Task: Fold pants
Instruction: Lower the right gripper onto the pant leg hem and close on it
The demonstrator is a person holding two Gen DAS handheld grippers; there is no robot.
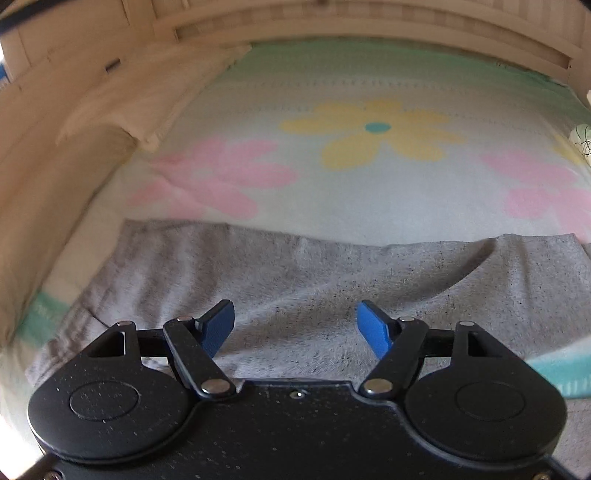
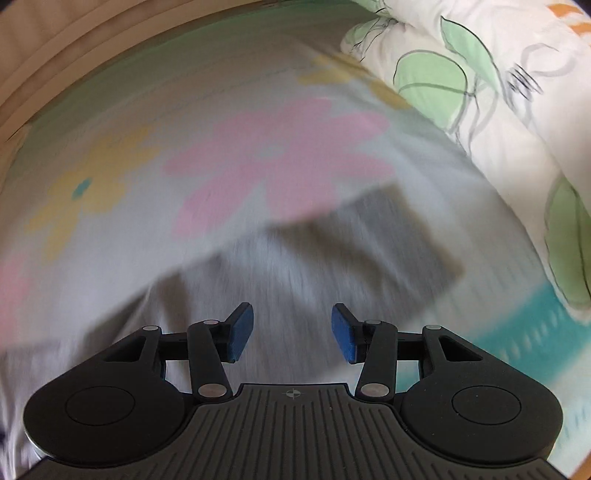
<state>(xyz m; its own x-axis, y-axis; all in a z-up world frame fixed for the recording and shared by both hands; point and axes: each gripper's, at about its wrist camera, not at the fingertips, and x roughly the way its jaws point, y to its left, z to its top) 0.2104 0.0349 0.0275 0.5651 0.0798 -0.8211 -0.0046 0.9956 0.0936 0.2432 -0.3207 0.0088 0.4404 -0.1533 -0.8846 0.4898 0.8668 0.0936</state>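
Grey pants (image 1: 314, 273) lie spread flat across the near part of a bed, their far edge running straight from left to right. My left gripper (image 1: 295, 325) hovers over the grey cloth with its blue pads (image 1: 218, 328) wide apart and nothing between them. In the right wrist view the same grey pants (image 2: 295, 266) appear blurred, with one squared end (image 2: 406, 240) reaching toward the right. Over that cloth my right gripper (image 2: 291, 330) is open, its blue pads (image 2: 343, 332) apart and gripping nothing.
The bed carries a pale sheet (image 1: 369, 184) printed with yellow and pink flowers. A beige pillow (image 1: 147, 96) lies at the far left beside the wooden bed frame (image 1: 332, 22). A white quilt with green leaves (image 2: 498, 92) is bunched along the right side.
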